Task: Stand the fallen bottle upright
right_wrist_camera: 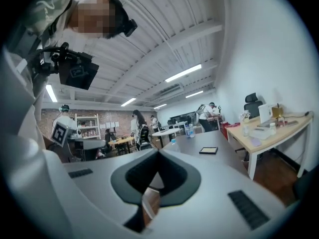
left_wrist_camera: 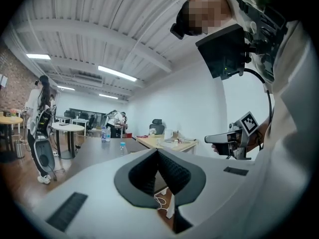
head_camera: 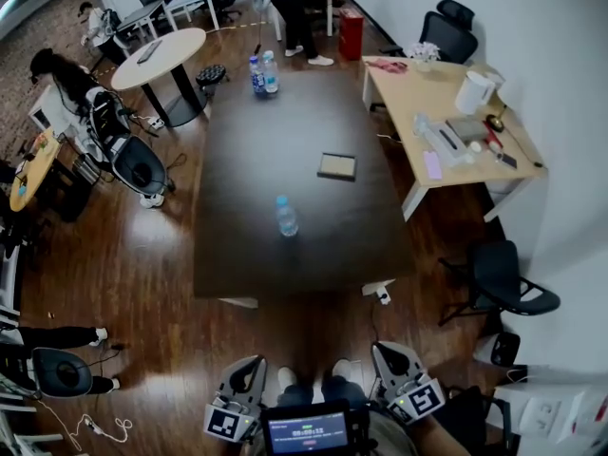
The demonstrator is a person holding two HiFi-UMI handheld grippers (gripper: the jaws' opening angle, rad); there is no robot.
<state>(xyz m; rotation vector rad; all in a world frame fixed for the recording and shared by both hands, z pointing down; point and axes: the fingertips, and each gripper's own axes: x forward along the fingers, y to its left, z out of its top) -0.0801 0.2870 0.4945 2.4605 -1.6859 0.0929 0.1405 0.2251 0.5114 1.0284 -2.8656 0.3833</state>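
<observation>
- Short of the dark table's [head_camera: 285,131] near edge, the left gripper [left_wrist_camera: 158,152] and right gripper [right_wrist_camera: 158,152] hang over a glossy wooden floor [head_camera: 142,264]. Each gripper's black jaws are pressed together on nothing.
- A clear plastic bottle [head_camera: 286,217] with a pale blue cap stands upright on the near half of the table's matte rectangular top. It is well apart from both grippers.
- Farther along the table, a flat dark rectangular pad [head_camera: 336,166] lies toward its right side.
- At the table's far end, two more bottles [head_camera: 264,74] stand just beside each other; what is in them cannot be made out.
- By the table's near right corner sits a black office chair [head_camera: 503,278].
- To the right of the table, a light wooden desk [head_camera: 399,93] carries a white jug [head_camera: 475,91] among small clutter.
- To the left of the table's far end stands a round white table [head_camera: 160,57].
</observation>
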